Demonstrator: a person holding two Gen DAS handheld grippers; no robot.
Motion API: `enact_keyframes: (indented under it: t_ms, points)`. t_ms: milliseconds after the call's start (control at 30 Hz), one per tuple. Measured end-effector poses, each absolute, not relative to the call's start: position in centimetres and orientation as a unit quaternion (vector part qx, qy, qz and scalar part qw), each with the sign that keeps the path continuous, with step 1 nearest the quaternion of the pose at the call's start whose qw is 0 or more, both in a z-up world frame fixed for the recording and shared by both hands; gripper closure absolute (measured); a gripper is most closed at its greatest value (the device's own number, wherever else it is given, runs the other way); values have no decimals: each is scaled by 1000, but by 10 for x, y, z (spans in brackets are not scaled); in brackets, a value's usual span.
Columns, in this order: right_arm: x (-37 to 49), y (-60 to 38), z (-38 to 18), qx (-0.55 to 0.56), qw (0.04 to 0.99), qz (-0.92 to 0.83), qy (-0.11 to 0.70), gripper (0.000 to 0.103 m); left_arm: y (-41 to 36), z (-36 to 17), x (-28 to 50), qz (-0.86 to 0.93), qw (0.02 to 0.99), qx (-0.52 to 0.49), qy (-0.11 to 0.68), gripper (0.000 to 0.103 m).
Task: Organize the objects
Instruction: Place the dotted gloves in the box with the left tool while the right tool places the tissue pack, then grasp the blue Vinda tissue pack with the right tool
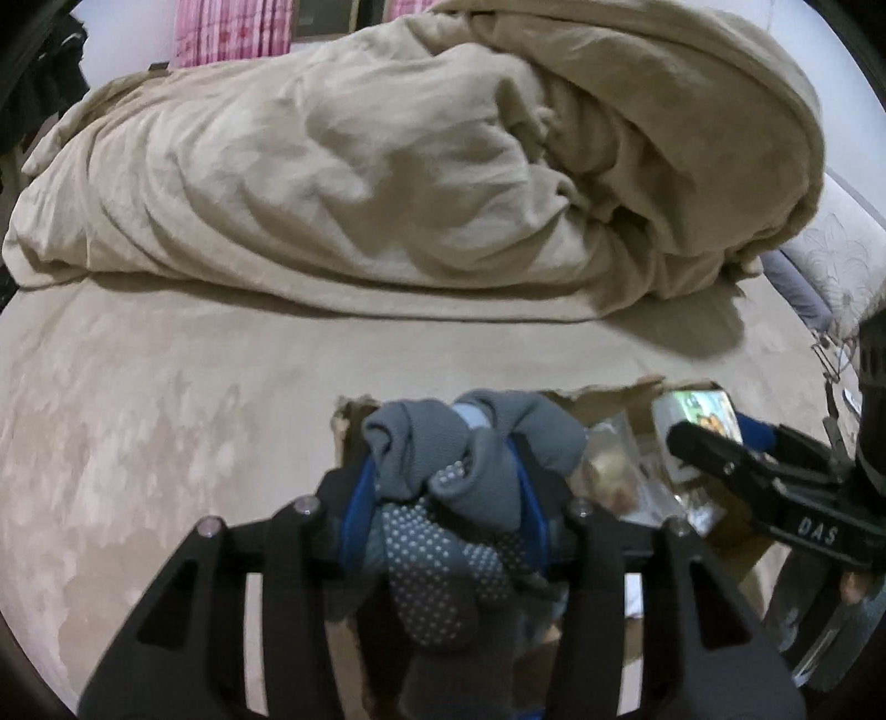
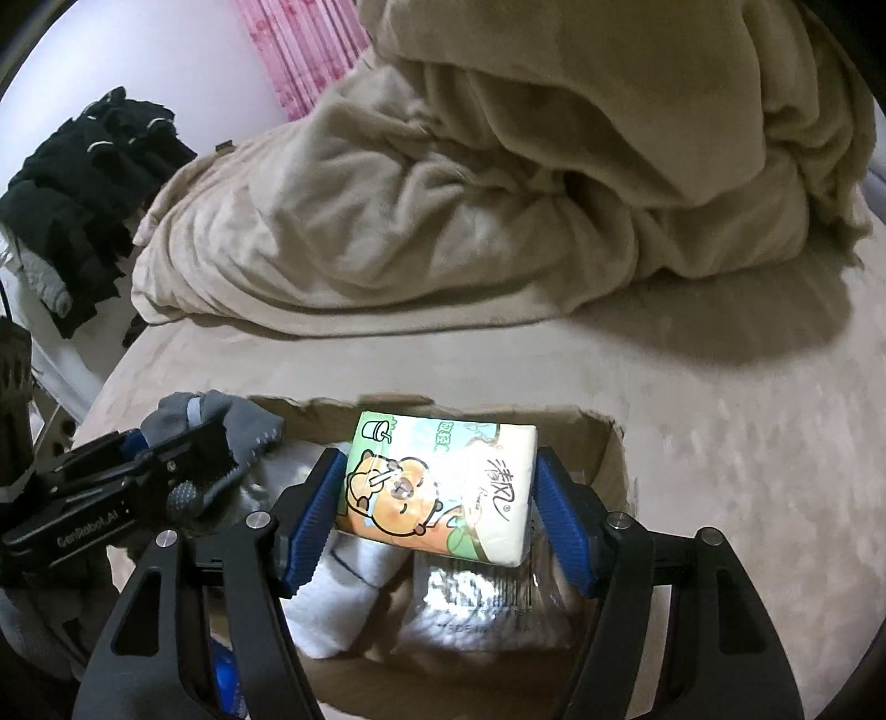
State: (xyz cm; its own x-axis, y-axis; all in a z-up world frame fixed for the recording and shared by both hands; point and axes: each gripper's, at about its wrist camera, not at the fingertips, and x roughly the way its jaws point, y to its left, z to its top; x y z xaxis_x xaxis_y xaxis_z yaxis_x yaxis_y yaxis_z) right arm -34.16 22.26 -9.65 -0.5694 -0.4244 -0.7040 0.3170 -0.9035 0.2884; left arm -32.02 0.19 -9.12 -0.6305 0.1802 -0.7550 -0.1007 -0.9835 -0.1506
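My left gripper is shut on a bundle of grey dotted socks and holds it over the near left corner of an open cardboard box. The socks also show in the right wrist view. My right gripper is shut on a tissue pack with a cartoon bear, held above the cardboard box. Inside the box lie a rolled white towel and a clear plastic packet. The right gripper shows at the right of the left wrist view.
The box sits on a bed with a beige sheet. A crumpled beige duvet is piled behind it. Dark clothes hang at the left of the bed. A pink curtain is behind.
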Motion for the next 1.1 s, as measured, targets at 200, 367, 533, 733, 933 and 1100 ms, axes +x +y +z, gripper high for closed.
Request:
enact_keyframes:
  t_ms: [200, 367, 533, 733, 933, 1100]
  points:
    - [-328, 227, -81, 389, 213, -894, -59, 13, 0, -70, -306, 911, 76, -403, -49, 29]
    - [-309, 229, -62, 376, 212, -900, -61, 13, -5, -39, -279, 922, 76, -375, -52, 23]
    - [-277, 231, -41, 362, 210, -906, -65, 13, -11, -12, -246, 930, 79, -356, -55, 15]
    - [-239, 231, -21, 352, 215, -909, -62, 13, -20, 14, -204, 936, 80, -340, -48, 15]
    - [-207, 226, 1, 336, 229, -912, -54, 13, -27, 24, -162, 939, 73, -329, -61, 15]
    - [-190, 220, 6, 334, 238, -911, -50, 13, -33, 10, -137, 937, 64, -337, -67, 15]
